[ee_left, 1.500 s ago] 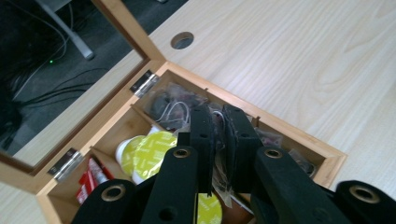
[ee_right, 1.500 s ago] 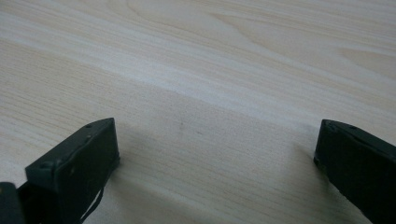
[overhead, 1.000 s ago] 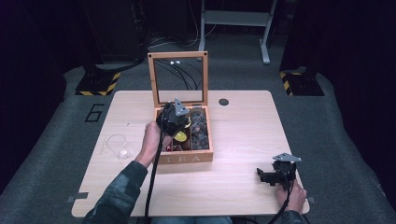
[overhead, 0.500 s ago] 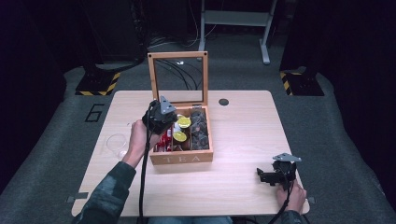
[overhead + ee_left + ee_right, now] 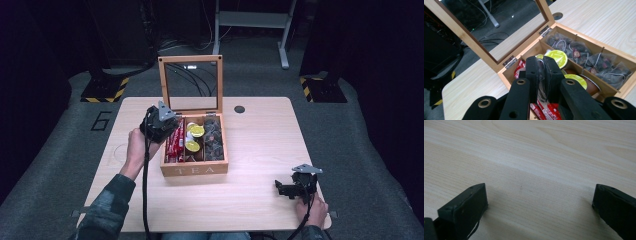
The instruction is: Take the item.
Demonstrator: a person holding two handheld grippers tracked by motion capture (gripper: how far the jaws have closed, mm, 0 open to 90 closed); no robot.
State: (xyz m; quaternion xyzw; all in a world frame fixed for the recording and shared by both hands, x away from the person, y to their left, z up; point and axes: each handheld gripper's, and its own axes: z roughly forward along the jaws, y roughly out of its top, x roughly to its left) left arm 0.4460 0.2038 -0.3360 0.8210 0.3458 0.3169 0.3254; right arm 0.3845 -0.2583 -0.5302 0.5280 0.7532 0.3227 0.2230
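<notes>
A wooden tea box point(image 5: 194, 170) stands mid-table with its glass lid point(image 5: 191, 82) upright. It holds red packets point(image 5: 174, 142) on the left, yellow-lidded pods point(image 5: 196, 131) in the middle and dark mesh tea bags point(image 5: 214, 140) on the right. My left gripper point(image 5: 169, 131) hovers over the box's left edge, shut on a thin mesh tea bag point(image 5: 541, 82) pinched between its jaws point(image 5: 541, 61). Below it lie the pods point(image 5: 559, 57) and tea bags point(image 5: 599, 62). My right gripper point(image 5: 284, 189) rests open on the bare table point(image 5: 536, 170) near the front right corner, nothing between its fingers point(image 5: 466, 202).
The table point(image 5: 265, 135) has a round cable hole point(image 5: 239, 108) behind the box and a faint round outline point(image 5: 118, 152) at the left. Dark floor, cables and a grey stand leg point(image 5: 282, 50) lie beyond the far edge.
My left gripper has moved left and slightly up, from above the box's middle to its left edge, still shut. The right gripper has not moved.
</notes>
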